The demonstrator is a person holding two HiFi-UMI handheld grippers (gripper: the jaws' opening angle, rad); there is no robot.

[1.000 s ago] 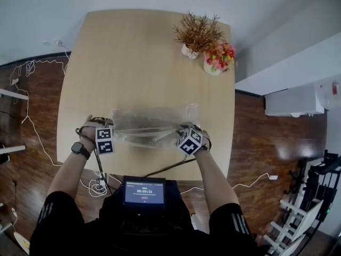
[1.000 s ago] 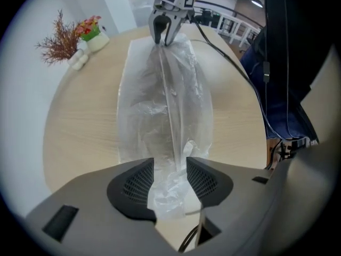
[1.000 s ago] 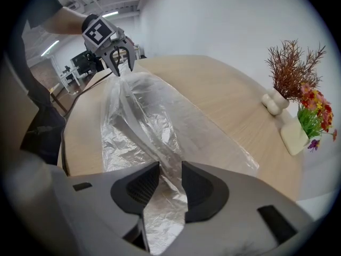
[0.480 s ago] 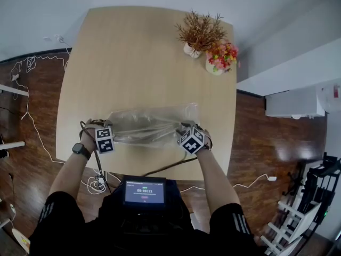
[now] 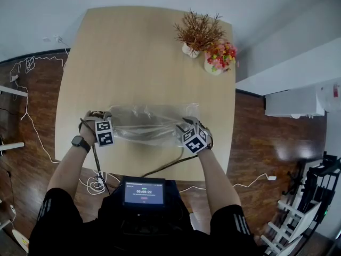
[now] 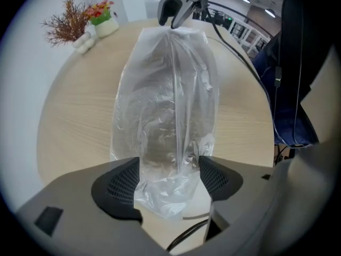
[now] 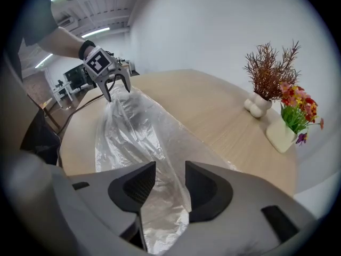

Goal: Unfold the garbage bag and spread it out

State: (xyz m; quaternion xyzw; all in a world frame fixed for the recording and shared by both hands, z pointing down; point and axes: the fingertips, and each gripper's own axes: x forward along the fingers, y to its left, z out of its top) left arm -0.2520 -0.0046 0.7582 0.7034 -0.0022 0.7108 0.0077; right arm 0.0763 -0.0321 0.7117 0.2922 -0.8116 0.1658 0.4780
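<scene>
A clear plastic garbage bag (image 5: 149, 124) lies crumpled across the near part of the wooden table (image 5: 133, 63), stretched between my two grippers. My left gripper (image 5: 108, 124) points straight down over the bag's left end. Its jaws have just been opening and stand wide, with the loose bag end (image 6: 165, 100) between the pads (image 6: 125, 183), not pressed. My right gripper (image 5: 184, 127) is at the bag's right end. Its jaws have opened a little too, and a raised fold of film (image 7: 133, 127) runs through the gap, against one pad (image 7: 205, 188). Each gripper view shows the other gripper at the bag's far end: the right one (image 6: 173, 17) and the left one (image 7: 117, 87).
A dried plant in a white vase (image 5: 196, 33) and a pot of flowers (image 5: 218, 57) stand at the table's far right corner. A black cable (image 5: 165, 167) crosses the front edge. A small screen (image 5: 144, 192) hangs at the person's chest. Cables (image 5: 32, 68) lie on the floor to the left.
The left gripper has shifted a little away from the table's front edge, and the bag's left end has spread slightly. The right gripper has hardly moved.
</scene>
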